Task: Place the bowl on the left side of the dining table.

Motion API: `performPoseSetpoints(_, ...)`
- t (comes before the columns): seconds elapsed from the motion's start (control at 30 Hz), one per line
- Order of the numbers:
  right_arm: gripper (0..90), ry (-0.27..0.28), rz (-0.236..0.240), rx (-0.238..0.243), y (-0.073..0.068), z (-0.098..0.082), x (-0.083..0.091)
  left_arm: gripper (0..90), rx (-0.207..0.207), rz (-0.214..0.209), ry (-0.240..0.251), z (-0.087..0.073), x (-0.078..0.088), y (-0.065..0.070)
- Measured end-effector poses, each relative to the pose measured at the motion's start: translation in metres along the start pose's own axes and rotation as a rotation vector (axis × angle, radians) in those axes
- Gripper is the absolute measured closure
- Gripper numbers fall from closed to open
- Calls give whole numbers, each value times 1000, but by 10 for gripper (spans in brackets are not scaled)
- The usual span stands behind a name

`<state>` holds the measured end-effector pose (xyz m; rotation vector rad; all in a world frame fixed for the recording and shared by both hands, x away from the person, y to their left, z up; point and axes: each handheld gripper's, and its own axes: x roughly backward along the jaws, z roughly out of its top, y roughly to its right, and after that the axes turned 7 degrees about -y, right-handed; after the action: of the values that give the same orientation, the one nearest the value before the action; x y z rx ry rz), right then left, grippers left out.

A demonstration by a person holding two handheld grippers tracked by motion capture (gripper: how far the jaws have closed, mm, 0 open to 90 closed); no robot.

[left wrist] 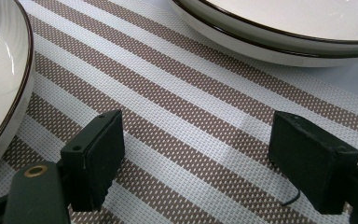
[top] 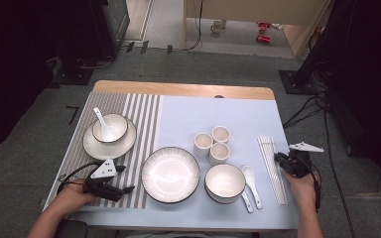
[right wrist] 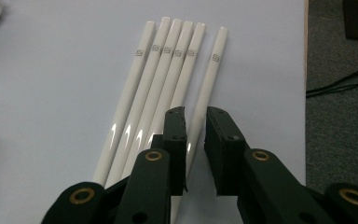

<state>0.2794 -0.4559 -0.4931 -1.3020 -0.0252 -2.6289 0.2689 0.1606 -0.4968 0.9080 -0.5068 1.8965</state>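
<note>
The right claw (right wrist: 196,122), bottom center of the frame, has its jaws nearly together around the outermost chopstick (right wrist: 208,86) (the one lying slightly apart from the others). Pads may not be pressing yet; a slick stick could slip or roll when lifted.

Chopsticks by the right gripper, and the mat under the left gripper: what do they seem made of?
The chopsticks look like glazed ceramic or glossy plastic: white, with bright glints and small printed marks. The striped mat looks like woven vinyl or fabric: an open mesh weave shows, matte.
</note>
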Motion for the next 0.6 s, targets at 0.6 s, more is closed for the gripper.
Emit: performPoseSetpoints(0.6,824,14,-35,-31,6,6,-5,184,14,26,-3,1,-1,3)
